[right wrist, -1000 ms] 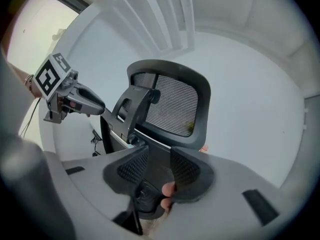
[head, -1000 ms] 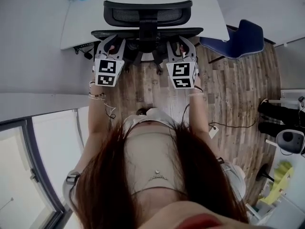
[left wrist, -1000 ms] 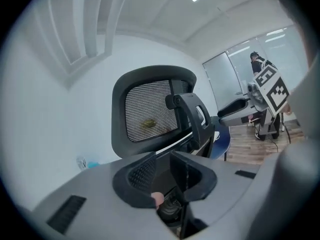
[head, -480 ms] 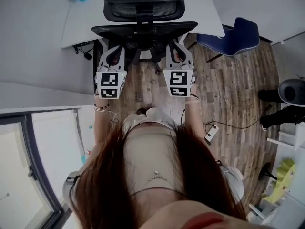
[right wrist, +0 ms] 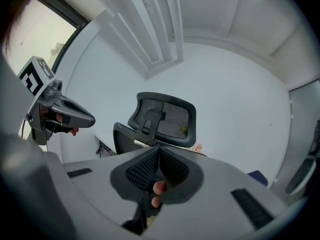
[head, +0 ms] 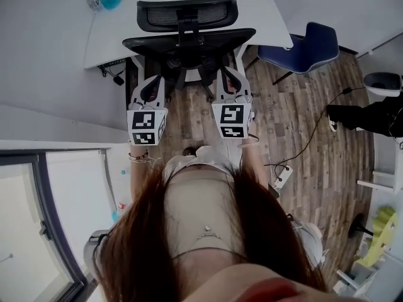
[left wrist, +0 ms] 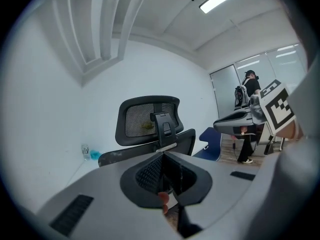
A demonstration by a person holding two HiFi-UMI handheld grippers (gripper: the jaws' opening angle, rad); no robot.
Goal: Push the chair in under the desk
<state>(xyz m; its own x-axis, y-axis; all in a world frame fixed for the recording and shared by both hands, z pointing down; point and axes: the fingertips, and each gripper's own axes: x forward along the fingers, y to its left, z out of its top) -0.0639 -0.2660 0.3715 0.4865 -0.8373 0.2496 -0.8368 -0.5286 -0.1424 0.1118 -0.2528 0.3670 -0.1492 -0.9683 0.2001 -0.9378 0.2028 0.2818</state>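
Note:
The black mesh office chair (head: pixel 189 39) stands tucked against the white desk (head: pixel 113 30), its headrest over the desk edge. My left gripper (head: pixel 153 80) and right gripper (head: pixel 228 73) hang side by side a short way behind the backrest, apart from it. In the left gripper view the chair (left wrist: pixel 147 119) is straight ahead and the left gripper (left wrist: pixel 162 156) is shut on nothing. In the right gripper view the chair (right wrist: pixel 165 116) is also ahead. The jaws of the right gripper (right wrist: pixel 157 151) are closing, pads meeting with nothing between them.
A blue chair (head: pixel 312 49) stands right of the desk. A person in black (head: pixel 371 115) is at the far right on the wood floor. A power strip (head: pixel 281 176) with its cable lies near my right side. A teal object (head: pixel 110 2) sits on the desk corner.
Both grippers have drawn back from the chair's backrest, which they were touching, and both have shut. The chair sits further in at the desk.

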